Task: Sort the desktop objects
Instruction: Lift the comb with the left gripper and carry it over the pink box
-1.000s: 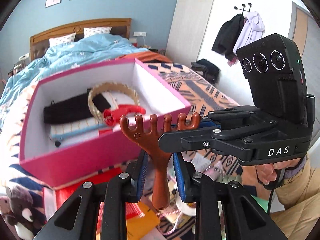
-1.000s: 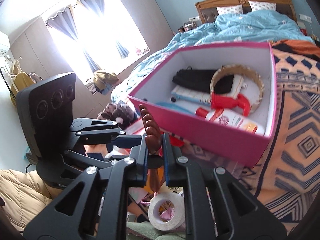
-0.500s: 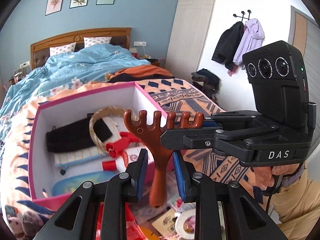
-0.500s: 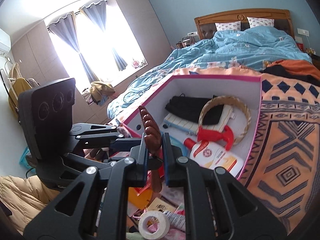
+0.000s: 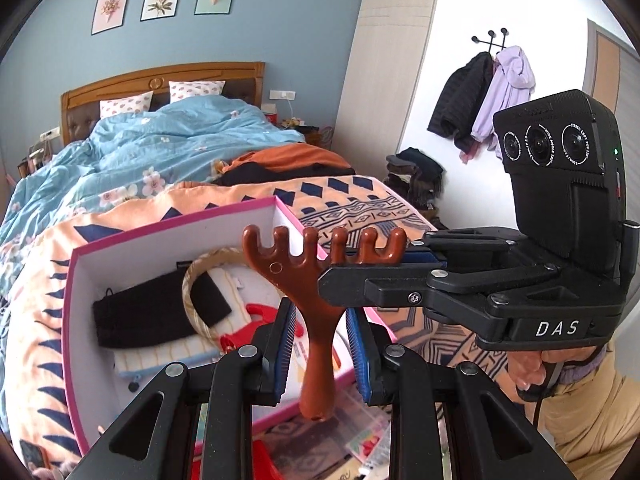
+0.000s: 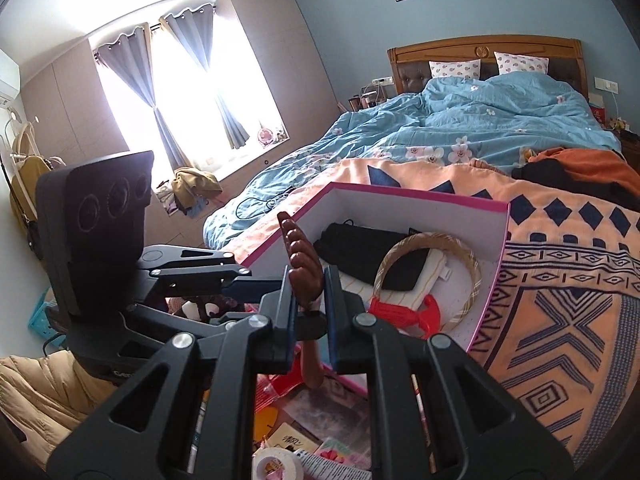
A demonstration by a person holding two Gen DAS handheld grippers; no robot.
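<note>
– Scratcher (image 5: 288, 276): where, gripped how?
– Aloft by near wall of pink box (image 5: 80, 300); head clenched flat in right gripper (image 6: 310, 280), neck seemingly pinched by left gripper (image 5: 319, 308).
– Handling?
– Probably stiff, light, smooth; best taken at neck, not prongs.

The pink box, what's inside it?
The pink box holds a black pouch, a woven ring, something red and a pale striped cloth. Its near corner is hidden behind the grippers.
</note>
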